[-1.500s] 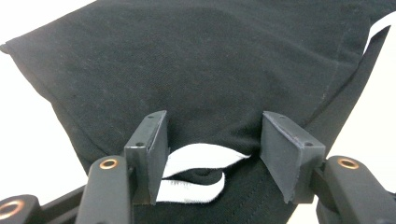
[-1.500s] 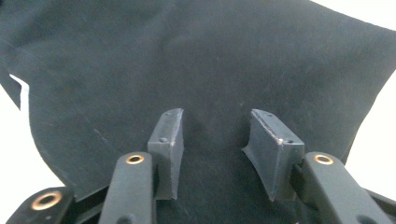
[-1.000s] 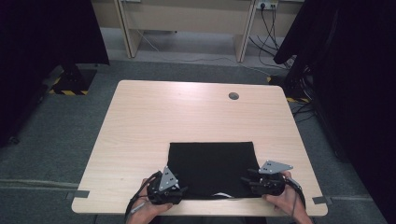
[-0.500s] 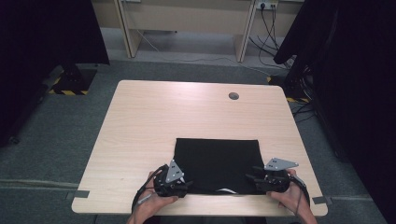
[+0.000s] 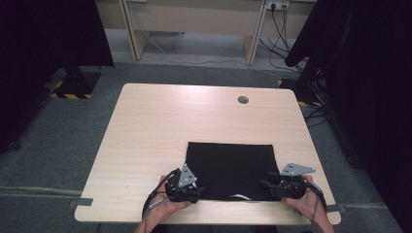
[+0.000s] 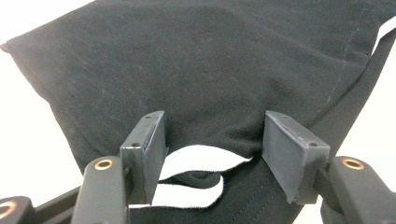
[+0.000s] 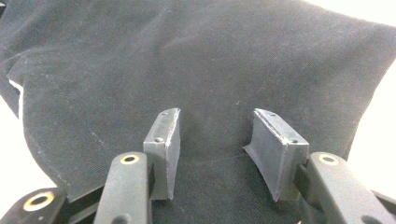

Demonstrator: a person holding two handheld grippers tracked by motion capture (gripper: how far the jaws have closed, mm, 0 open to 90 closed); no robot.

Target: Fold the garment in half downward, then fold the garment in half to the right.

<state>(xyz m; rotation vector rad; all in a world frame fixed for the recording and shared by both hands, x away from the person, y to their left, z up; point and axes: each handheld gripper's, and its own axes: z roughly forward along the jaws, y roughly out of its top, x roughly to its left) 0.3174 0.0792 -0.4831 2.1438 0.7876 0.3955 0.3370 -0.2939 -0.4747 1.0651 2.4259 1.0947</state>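
A black cloth (image 5: 228, 167) lies folded flat on the near half of the table (image 5: 160, 126). My left gripper (image 5: 195, 189) rests at the cloth's near left corner, my right gripper (image 5: 266, 184) at its near right corner. In the left gripper view, the left gripper (image 6: 215, 133) is open over the hem of the cloth (image 6: 210, 70), and a strip of pale table shows between the layers. In the right gripper view, the right gripper (image 7: 215, 128) stands open with the cloth (image 7: 201, 60) spread under and between its jaws. Neither pinches the fabric.
A round cable hole (image 5: 243, 100) sits near the table's far edge. Black curtains hang at the left (image 5: 43, 34) and right (image 5: 369, 73). A desk (image 5: 194, 19) and cables (image 5: 282, 19) are behind. The near table edge is right under both hands.
The cloth and both grippers have shifted slightly to the right along the near edge. The cloth stays flat.
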